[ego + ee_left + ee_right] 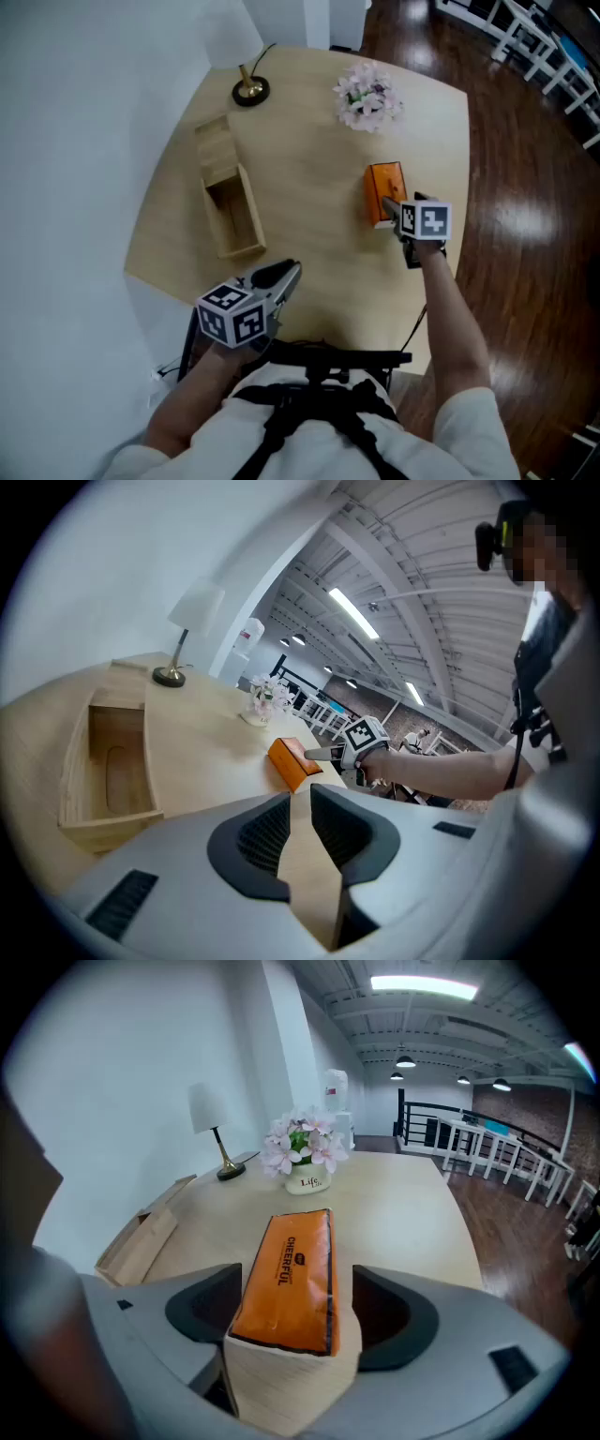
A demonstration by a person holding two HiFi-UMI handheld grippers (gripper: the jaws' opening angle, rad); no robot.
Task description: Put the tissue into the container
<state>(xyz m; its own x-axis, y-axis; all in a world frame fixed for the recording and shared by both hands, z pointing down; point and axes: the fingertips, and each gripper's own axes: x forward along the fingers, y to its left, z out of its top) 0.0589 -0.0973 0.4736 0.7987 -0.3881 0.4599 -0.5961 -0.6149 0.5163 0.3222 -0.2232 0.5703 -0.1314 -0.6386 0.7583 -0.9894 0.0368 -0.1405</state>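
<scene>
An orange tissue pack (384, 187) (291, 1241) lies flat on the light wooden table (309, 169), right of centre. My right gripper (388, 212) (295, 1281) stands open around the pack's near end, a jaw on each side, with a gap showing on the right. An open, empty wooden container (232, 211) (112, 761) sits on the table's left part. Low over the table's near edge, my left gripper (287, 274) (300, 803) has its jaws almost together with nothing between them; the left gripper view shows the pack (292, 761) and right gripper (323, 753) beyond.
A brass lamp base (250, 89) stands at the table's far left and a small vase of pink flowers (367, 97) (305, 1152) at the far middle. A white wall runs along the left. Dark wood floor (525, 187) lies beyond the table's right edge.
</scene>
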